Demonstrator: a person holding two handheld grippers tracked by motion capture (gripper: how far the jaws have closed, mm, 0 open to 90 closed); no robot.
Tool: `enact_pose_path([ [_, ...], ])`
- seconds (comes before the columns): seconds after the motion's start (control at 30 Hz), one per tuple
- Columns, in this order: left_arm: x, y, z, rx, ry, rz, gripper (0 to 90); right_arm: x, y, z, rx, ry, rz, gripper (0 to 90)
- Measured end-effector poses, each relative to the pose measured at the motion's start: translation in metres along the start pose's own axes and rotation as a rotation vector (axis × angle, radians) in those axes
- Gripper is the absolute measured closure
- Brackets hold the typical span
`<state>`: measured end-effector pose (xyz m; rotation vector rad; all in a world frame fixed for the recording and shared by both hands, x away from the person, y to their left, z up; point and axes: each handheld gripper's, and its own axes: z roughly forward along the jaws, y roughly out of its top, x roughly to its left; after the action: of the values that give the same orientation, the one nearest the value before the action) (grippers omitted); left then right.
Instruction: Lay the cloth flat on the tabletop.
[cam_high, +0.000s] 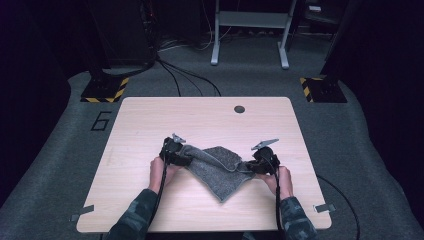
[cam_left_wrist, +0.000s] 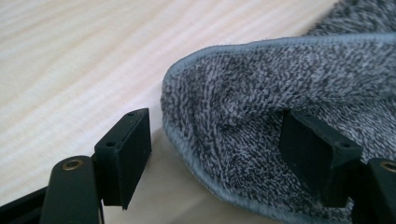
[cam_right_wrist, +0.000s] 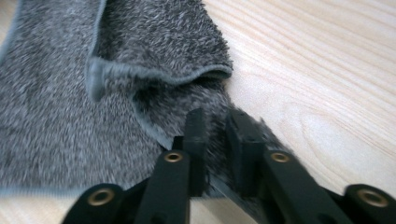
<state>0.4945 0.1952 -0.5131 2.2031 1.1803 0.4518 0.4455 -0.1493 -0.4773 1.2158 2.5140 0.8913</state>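
Two corners of the grey towel (cam_high: 217, 169), lying mid-tabletop (cam_high: 150, 120), are attended: at 3 o'clock the right hand-held gripper (cam_right_wrist: 219, 140) is clenched on it; at 9 o'clock the left hand-held gripper (cam_left_wrist: 224, 154) stands released, one pad under the fold. A deeper bite past the hem is advised before lifting.

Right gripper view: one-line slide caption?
Right gripper pinching a corner of the grey towel on the wooden table.

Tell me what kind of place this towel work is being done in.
Probably a lab or recording studio, not a home: a bare wooden table stands on grey carpet, with hazard-striped stand bases, loose floor cables and a metal frame behind it, all in a darkened room.
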Motion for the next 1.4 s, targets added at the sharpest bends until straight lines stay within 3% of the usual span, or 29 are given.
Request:
enact_pose_path([
  [0.07,0.004,0.003,-0.001,0.003,0.003,-0.008,22.6,0.000,0.000,-0.005,-0.014,0.003,0.001,67.5],
  [0.13,0.004,0.004,-0.008,-0.028,0.005,-0.022,21.1,0.003,0.001,-0.010,-0.040,0.007,0.008,60.4],
  [0.23,0.001,0.004,-0.021,-0.063,-0.009,-0.038,20.0,0.008,0.005,-0.013,-0.059,0.020,-0.025,51.8],
  [0.3,-0.003,0.003,-0.027,-0.078,-0.024,-0.043,19.0,0.020,0.010,-0.014,-0.074,0.035,-0.071,44.2],
  [0.43,-0.019,-0.003,-0.031,-0.080,-0.059,-0.046,18.4,0.031,0.013,-0.015,-0.091,0.042,-0.129,40.9],
  [0.53,-0.032,-0.009,-0.029,-0.055,-0.082,-0.035,17.7,0.038,0.014,-0.015,-0.101,0.050,-0.170,40.2],
  [0.63,-0.044,-0.014,-0.026,-0.034,-0.091,-0.025,17.4,0.041,0.015,-0.012,-0.099,0.051,-0.180,40.3],
  [0.73,-0.050,-0.018,-0.022,-0.014,-0.082,-0.005,17.0,0.042,0.017,-0.005,-0.067,0.054,-0.191,46.2],
  [0.77,-0.051,-0.019,-0.020,-0.011,-0.081,-0.004,17.2,0.043,0.019,0.000,-0.049,0.053,-0.203,57.1],
  [0.8,-0.051,-0.019,-0.019,-0.004,-0.077,-0.004,17.2,0.043,0.019,0.000,-0.049,0.053,-0.203,57.1],
  [1.0,-0.048,-0.019,-0.016,0.010,-0.052,0.031,18.8,0.044,0.022,0.009,-0.034,0.039,-0.198,83.3],
  [1.13,-0.047,-0.019,-0.015,0.009,-0.048,0.053,18.8,0.040,0.022,0.007,-0.041,0.042,-0.188,86.2],
  [1.2,-0.044,-0.020,-0.015,0.008,-0.056,0.068,18.8,0.036,0.022,0.004,-0.065,0.033,-0.158,86.6],
  [1.23,-0.043,-0.020,-0.015,0.009,-0.071,0.073,19.0,0.030,0.022,-0.002,-0.083,0.034,-0.127,86.6],
  [1.4,-0.034,-0.021,-0.017,0.022,-0.107,0.105,19.7,0.022,0.022,-0.012,-0.117,0.034,-0.105,86.6],
])
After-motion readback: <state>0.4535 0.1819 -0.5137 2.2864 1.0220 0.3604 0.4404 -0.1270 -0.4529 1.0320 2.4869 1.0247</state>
